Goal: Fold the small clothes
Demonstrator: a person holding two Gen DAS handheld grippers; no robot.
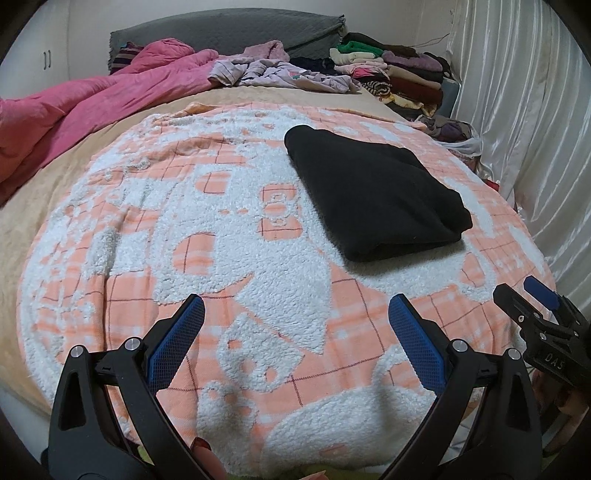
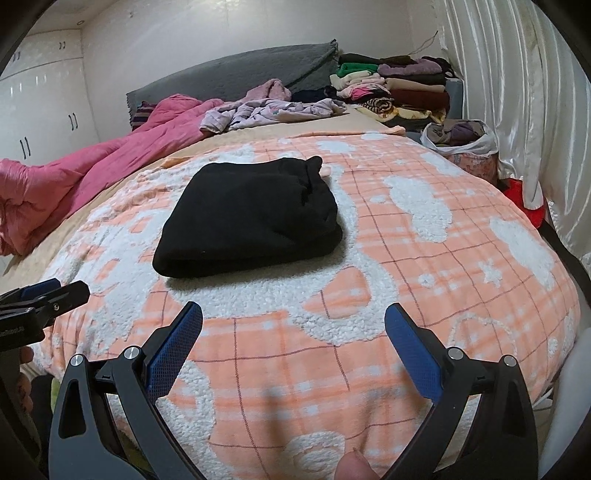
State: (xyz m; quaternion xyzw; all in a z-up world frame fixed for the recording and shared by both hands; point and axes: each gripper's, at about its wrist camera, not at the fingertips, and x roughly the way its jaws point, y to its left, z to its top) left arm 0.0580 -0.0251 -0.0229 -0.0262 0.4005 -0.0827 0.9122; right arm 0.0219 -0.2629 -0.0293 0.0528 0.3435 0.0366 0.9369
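A black garment (image 1: pixel 373 192) lies folded into a thick rectangle on the orange-and-white fleece blanket (image 1: pixel 229 229); it also shows in the right wrist view (image 2: pixel 251 218). My left gripper (image 1: pixel 295 306) is open and empty, held over the blanket short of the garment. My right gripper (image 2: pixel 293 314) is open and empty, also short of the garment. Each gripper shows at the edge of the other's view: the right one in the left wrist view (image 1: pixel 528 295), the left one in the right wrist view (image 2: pixel 48 291).
A crumpled pink quilt (image 1: pixel 85 110) lies at the left. Loose pale clothes (image 1: pixel 280 72) lie at the far end before a grey headboard (image 1: pixel 229 33). A stack of folded clothes (image 1: pixel 399 74) and a bag (image 2: pixel 461 136) stand at far right by the white curtain (image 1: pixel 524 110).
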